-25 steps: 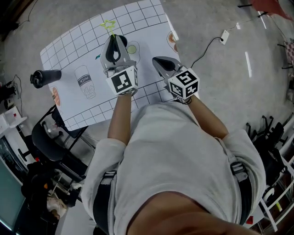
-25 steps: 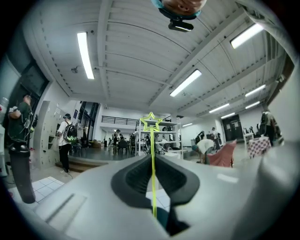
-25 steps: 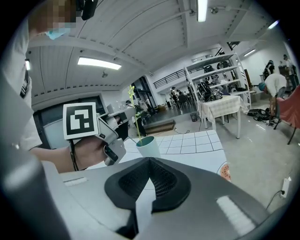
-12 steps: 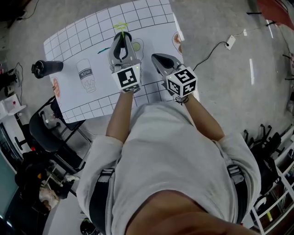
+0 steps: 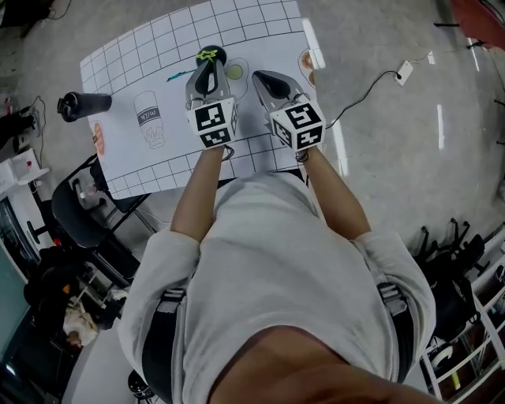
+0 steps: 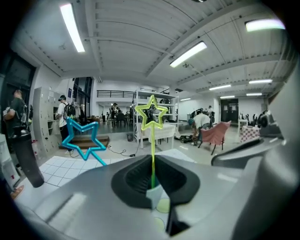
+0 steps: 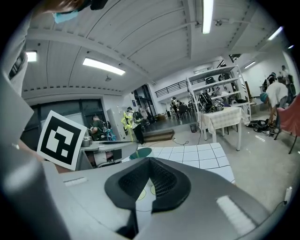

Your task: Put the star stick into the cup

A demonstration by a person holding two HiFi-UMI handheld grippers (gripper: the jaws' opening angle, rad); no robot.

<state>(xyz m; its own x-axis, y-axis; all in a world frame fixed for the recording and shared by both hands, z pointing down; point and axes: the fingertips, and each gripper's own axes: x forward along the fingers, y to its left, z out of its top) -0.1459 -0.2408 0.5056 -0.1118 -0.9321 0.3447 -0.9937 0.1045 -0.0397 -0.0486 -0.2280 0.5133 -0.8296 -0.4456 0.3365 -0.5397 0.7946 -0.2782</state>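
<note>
Left gripper (image 6: 153, 188) clenched on the stem of the yellow-green star stick (image 6: 153, 154), which is held upright with the star uppermost. In the head view the star overlaps the dark cup (image 5: 221, 52) on the gridded mat (image 5: 142, 47); whether the stem is inside cannot be told. Right gripper (image 7: 143, 190) beside it, jaws together, nothing between them. 1 blue star stick (image 6: 100, 159) lies on the mat to the left.

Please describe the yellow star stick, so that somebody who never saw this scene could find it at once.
Find the white gridded mat; the left gripper is above it. Shut in that gripper, the yellow-green star stick stands upright, a hollow star on top. Colour sets it apart from the blue star stick beside it.
</note>
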